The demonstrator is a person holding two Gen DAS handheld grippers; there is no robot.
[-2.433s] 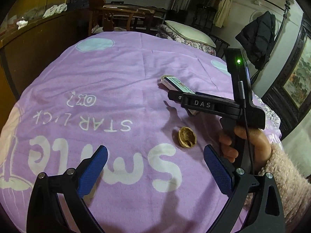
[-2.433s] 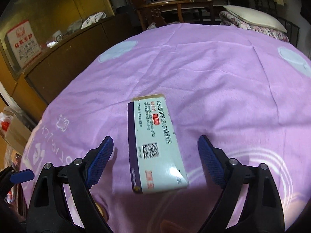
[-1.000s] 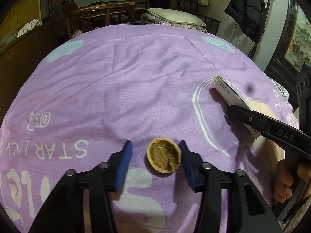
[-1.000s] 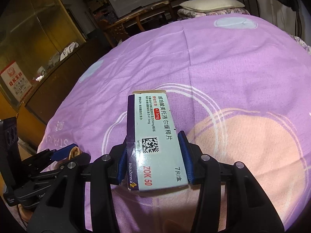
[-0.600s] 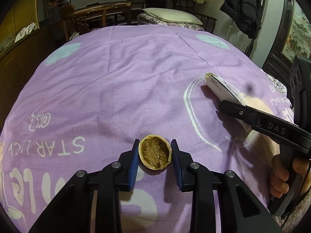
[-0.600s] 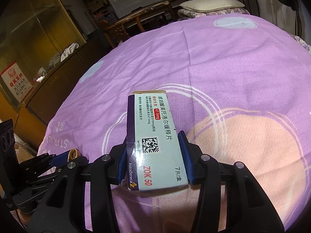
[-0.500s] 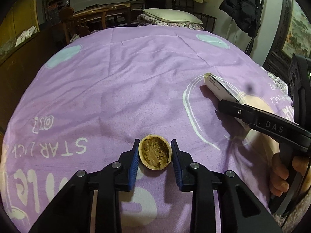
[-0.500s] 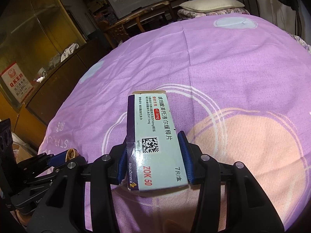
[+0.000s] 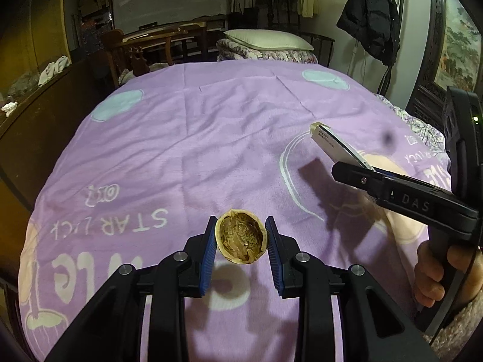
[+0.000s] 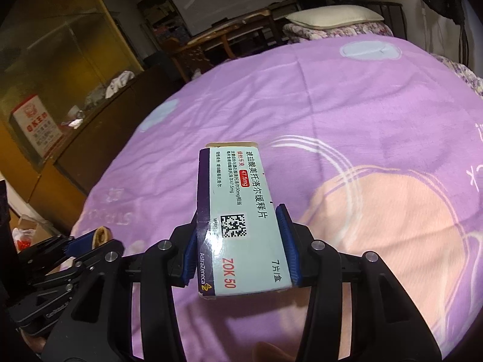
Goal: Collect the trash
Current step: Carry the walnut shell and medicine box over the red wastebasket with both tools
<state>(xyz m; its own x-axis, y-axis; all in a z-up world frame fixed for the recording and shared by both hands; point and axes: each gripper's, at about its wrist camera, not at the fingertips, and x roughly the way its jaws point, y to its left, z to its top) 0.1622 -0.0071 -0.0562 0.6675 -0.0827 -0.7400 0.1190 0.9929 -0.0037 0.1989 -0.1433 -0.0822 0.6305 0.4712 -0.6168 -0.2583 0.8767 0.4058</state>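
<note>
In the left wrist view my left gripper point(image 9: 241, 229) is shut on a brown walnut half-shell point(image 9: 241, 236), hollow side toward the camera, lifted a little above the purple blanket point(image 9: 211, 138). In the right wrist view my right gripper point(image 10: 240, 221) is shut on a pale blue medicine box point(image 10: 238, 211) that sticks out forward, off the blanket point(image 10: 347, 105). That box point(image 9: 335, 146) and the right gripper's black body point(image 9: 404, 199), held by a hand point(image 9: 437, 271), show at the right of the left view. The left gripper's blue pad and the shell point(image 10: 101, 235) appear at the lower left of the right view.
The purple blanket carries white lettering point(image 9: 120, 223) and a peach patch point(image 10: 377, 229). A dark wooden cabinet point(image 10: 69, 157) runs along the left. Wooden chairs point(image 9: 142, 51), a pillow point(image 9: 265, 39) and a hanging black coat point(image 9: 368, 15) stand at the back.
The left jaws closed on the walnut shell, then lifted it off the blanket. The right gripper rose with the medicine box, which now casts a shadow on the blanket.
</note>
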